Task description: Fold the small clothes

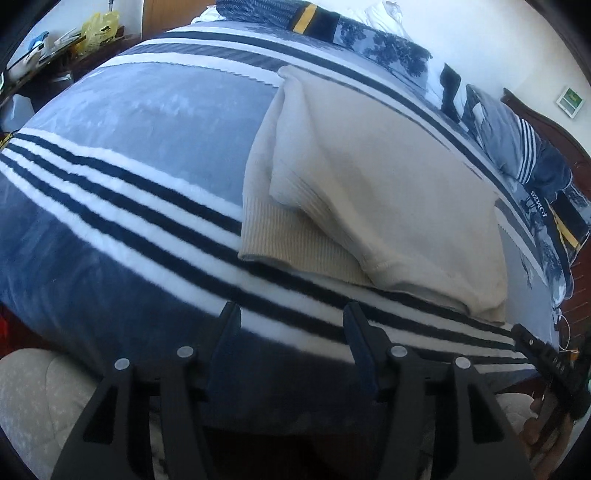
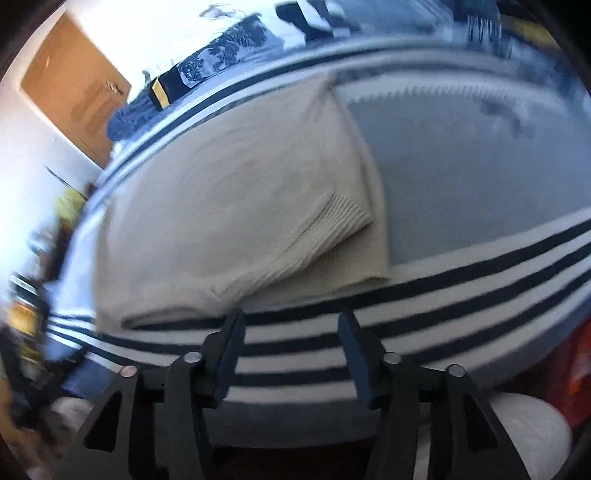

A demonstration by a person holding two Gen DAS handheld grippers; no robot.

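A cream knitted sweater [image 1: 373, 192] lies folded on the blue blanket [image 1: 122, 122], with a sleeve with ribbed cuff laid over its body. In the right wrist view the sweater [image 2: 229, 206] fills the middle, its ribbed cuff [image 2: 332, 218] lying on top. My left gripper [image 1: 291, 317] is open and empty, hovering over the dark and white stripes near the sweater's ribbed hem [image 1: 295, 243]. My right gripper [image 2: 291, 321] is open and empty, just short of the sweater's near edge. The right gripper also shows at the left wrist view's right edge [image 1: 546, 354].
The blanket [image 2: 480, 177] covers a bed with navy and white stripes along the near side. Patterned pillows [image 1: 517, 140] lie along the far side by a wooden headboard [image 1: 554, 125]. A wooden door [image 2: 74, 88] stands at left. A cluttered shelf with yellow bags [image 1: 96, 29] is far left.
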